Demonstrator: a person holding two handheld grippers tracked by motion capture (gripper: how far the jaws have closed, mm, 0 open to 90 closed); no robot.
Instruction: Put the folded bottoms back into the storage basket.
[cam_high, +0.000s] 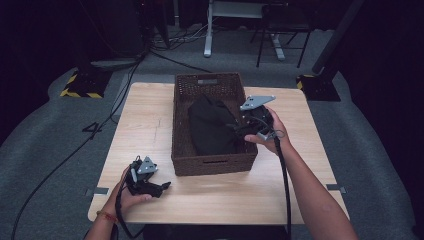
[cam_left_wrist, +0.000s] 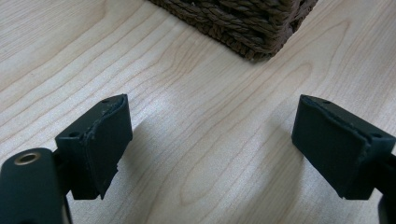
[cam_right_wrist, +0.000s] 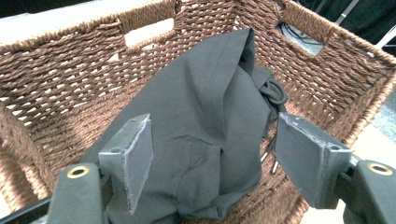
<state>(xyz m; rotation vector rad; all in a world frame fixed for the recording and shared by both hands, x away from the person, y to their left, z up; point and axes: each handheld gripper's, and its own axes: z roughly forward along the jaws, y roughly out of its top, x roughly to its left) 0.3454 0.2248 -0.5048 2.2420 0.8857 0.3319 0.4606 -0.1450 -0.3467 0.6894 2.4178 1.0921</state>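
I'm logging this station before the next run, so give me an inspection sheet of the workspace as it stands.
Surface: light wooden table, bare around the basket.
Job's things: brown woven basket mid-table; black cloth with a cord lies inside.
Clutter: nothing seen.
Grippers: left gripper open, low over the table beside a basket corner; right gripper open above the cloth.
Cables: gripper cable along the right forearm; floor cables at left.
Surroundings: grey carpet, stand bases, desk legs behind.

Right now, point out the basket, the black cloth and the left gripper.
basket (cam_high: 212, 164): high view, near wall.
black cloth (cam_right_wrist: 196, 116): right gripper view, middle fold.
left gripper (cam_left_wrist: 208, 149): left gripper view, between its open fingertips.
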